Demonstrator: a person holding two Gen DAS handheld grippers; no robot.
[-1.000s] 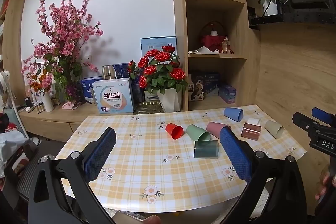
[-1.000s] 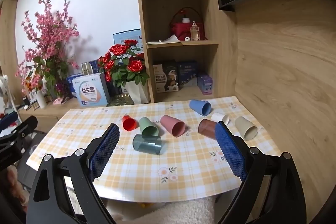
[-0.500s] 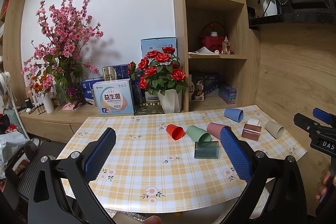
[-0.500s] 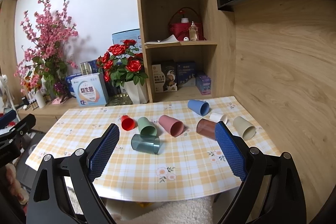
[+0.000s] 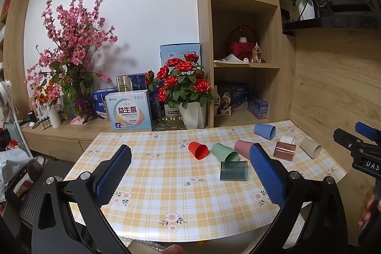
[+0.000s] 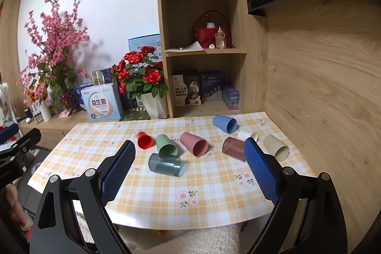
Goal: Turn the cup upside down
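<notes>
Right wrist view shows eight plastic cups lying on their sides on the yellow plaid-covered table, among them a translucent teal cup nearest, just in front of a pale green cup. Right tongs are spread wide, holding nothing, short of the cups. Left tongs likewise gape empty above the table's near edge.

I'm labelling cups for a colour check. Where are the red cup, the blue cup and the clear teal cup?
red cup (image 6: 145, 140): right wrist view, on its open mouth.
blue cup (image 6: 224, 123): right wrist view, on its side wall.
clear teal cup (image 5: 233, 170): left wrist view, on its side wall.
</notes>
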